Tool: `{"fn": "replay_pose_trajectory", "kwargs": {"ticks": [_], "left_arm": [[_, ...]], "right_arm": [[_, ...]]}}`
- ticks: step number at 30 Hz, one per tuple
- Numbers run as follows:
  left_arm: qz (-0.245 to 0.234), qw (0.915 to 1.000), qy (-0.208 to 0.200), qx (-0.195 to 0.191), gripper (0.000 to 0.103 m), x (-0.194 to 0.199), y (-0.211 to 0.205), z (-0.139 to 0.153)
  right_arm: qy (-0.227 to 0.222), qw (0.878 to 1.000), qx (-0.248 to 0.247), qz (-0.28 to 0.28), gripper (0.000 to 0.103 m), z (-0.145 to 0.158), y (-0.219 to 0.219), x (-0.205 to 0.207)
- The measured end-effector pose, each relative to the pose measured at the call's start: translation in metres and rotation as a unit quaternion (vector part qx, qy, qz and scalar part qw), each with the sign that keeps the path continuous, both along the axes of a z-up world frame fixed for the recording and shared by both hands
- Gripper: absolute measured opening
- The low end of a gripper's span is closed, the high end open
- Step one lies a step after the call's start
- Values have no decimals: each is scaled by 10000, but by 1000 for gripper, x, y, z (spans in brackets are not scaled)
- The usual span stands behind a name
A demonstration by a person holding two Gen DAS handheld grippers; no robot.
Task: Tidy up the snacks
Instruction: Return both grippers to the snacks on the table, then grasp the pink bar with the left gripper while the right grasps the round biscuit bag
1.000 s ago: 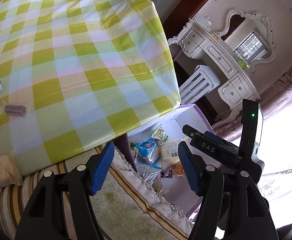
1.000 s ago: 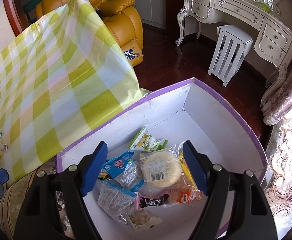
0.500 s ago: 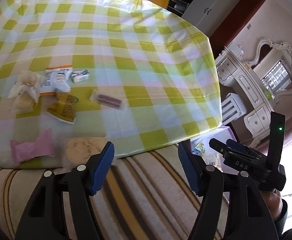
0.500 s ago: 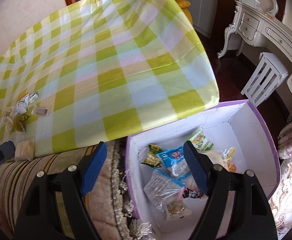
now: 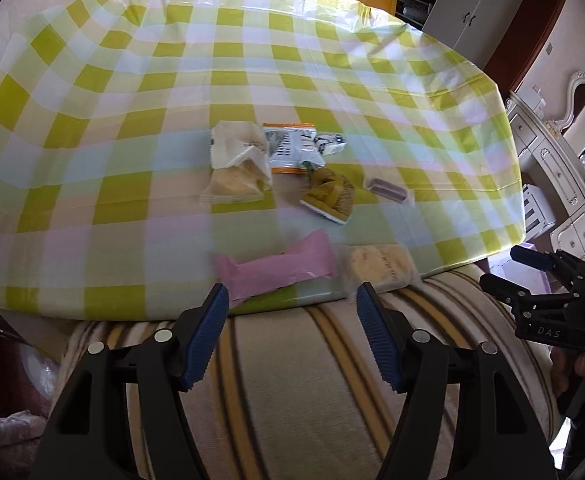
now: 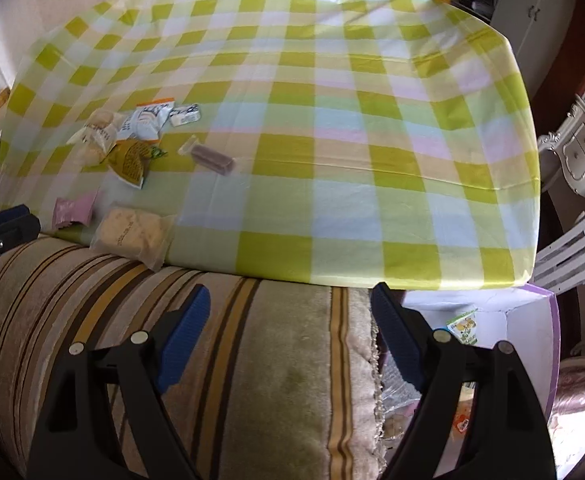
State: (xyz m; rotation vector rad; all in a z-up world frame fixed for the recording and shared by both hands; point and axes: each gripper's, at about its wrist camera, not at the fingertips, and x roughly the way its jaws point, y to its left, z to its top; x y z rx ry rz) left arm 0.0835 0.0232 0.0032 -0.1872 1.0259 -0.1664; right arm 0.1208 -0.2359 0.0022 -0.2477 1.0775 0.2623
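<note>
Left claw (image 5: 292, 312) has swung over; pink packet (image 5: 276, 270) lies just beyond.

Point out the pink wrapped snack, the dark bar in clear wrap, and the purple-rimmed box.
pink wrapped snack (image 5: 276, 270), left wrist view, middle of the wrapper.
dark bar in clear wrap (image 6: 211, 159), right wrist view, middle of the bar.
purple-rimmed box (image 6: 554, 344), right wrist view, its right rim.

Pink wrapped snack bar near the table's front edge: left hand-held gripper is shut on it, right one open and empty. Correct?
Not quite. In the left wrist view the left hand-held gripper is open and empty; the pink wrapped snack bar lies on the green-and-white checked tablecloth just ahead of its blue pads, ungrasped. The right hand-held gripper is open and empty, as you said.
</note>
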Motion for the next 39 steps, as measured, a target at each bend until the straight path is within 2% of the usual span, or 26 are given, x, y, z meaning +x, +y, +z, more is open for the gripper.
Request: {"fn": "replay_pose_trajectory", "kwargs": {"ticks": [5, 9, 13, 20, 25, 31, 32, 33, 39], "left_arm": [[-352, 9981, 346, 364, 64, 14, 4, -15], [-648, 9941, 598, 633, 64, 30, -4, -28], [-694, 9925, 550, 843, 64, 39, -7, -30], [-651, 9937, 556, 723, 62, 55, -2, -36], [-593, 9955, 531, 524, 49, 63, 2, -37], [-562, 9965, 550, 297, 38, 67, 5, -40], [-555, 9966, 544, 285, 36, 68, 5, -40], [-549, 9967, 540, 268, 29, 68, 6, -40], [-486, 9974, 508, 180, 26, 69, 8, -41]], "right_arm": [[148, 9961, -318, 805, 82, -11, 45, 3], [186, 9923, -459, 1139, 82, -17, 70, 12], [229, 9867, -643, 1472, 82, -25, 93, 19], [334, 9842, -651, 1612, 82, -36, 112, 36], [394, 9884, -459, 1395, 82, -39, 111, 51], [475, 9905, -87, 1285, 82, -39, 109, 67], [463, 9899, -89, 1335, 82, -38, 111, 68], [440, 9892, -110, 1392, 82, -37, 113, 69], [251, 9820, -451, 1819, 82, -37, 129, 72]]}}
